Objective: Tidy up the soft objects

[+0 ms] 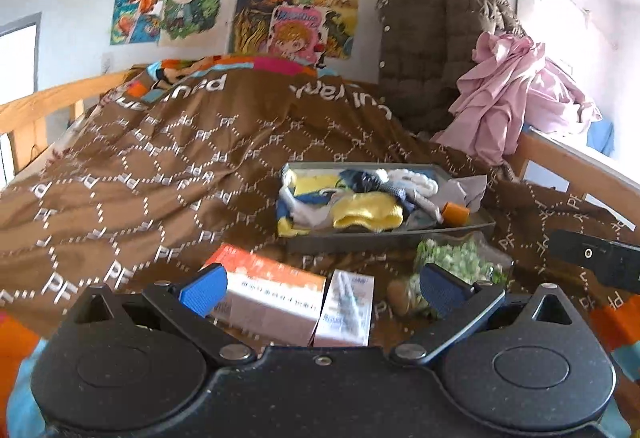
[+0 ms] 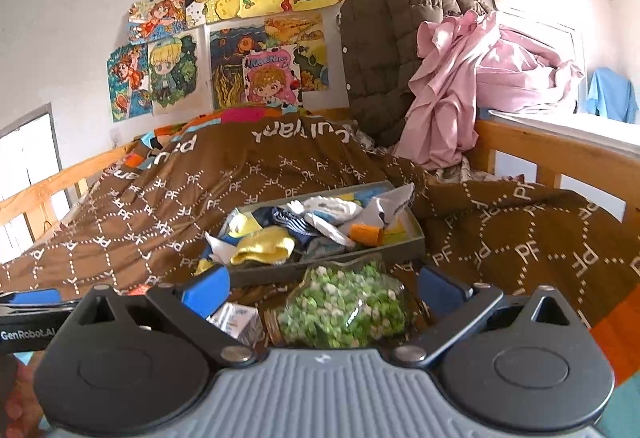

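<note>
A shallow grey rectangular cardboard tray (image 1: 384, 240) sits on the brown bedspread printed with white "PF" lattice (image 1: 140, 166), and it serves as the collecting place: small soft things, mostly socks, are heaped loosely in it rather than sorted. Among them are a rolled yellow ribbed sock (image 1: 368, 216) at the near side, a white knitted sock (image 1: 412, 176) towards the far side, a dark blue striped sock (image 2: 294, 224) in the middle and a short orange tube-like piece (image 1: 456, 213) near the right end. The tray's long axis runs left to right across both views, with one long wall facing the cameras; in the right wrist view it slants, its right end farther away. The yellow sock lies along that same axis, its folded cuff facing the near wall. The left tongs (image 1: 320, 284) are spread wide and hold nothing, poised over an orange-and-white cardboard box (image 1: 272, 290) and a small white-and-blue carton (image 1: 348, 312) just in front of the tray. The right tongs (image 2: 324, 288) are likewise wide and empty, flanking a clear plastic bag of green and white pieces (image 2: 344, 308) that touches the tray's near wall. Both sit short of the tray, so I judge no sock is yet being handled.
</note>
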The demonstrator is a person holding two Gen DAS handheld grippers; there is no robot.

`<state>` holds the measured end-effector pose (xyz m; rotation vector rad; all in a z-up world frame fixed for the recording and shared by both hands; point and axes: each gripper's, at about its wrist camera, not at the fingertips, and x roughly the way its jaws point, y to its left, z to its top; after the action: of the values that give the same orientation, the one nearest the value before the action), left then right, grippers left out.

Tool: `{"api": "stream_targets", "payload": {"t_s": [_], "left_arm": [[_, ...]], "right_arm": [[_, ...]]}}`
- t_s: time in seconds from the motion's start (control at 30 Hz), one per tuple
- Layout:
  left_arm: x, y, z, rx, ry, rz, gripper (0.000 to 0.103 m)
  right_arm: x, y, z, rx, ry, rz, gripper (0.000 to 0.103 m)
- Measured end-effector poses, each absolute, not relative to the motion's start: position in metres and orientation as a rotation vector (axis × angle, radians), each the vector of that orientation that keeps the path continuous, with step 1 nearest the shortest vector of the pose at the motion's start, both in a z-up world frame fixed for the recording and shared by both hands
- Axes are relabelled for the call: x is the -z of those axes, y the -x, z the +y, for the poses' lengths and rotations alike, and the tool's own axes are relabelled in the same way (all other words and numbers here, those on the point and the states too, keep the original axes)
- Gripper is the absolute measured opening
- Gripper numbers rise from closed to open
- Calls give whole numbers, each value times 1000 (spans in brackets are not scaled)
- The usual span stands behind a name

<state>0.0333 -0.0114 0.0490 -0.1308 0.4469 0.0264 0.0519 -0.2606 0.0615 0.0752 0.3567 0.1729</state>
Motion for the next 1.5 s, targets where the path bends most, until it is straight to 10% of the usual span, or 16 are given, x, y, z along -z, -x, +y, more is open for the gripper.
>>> {"api": "stream_targets", "payload": {"t_s": [1.5], "left_arm": [[-29,48,-21,-238,116,480,102]], "right_arm": [[-32,21,-252,-136,-42,464,103]]}}
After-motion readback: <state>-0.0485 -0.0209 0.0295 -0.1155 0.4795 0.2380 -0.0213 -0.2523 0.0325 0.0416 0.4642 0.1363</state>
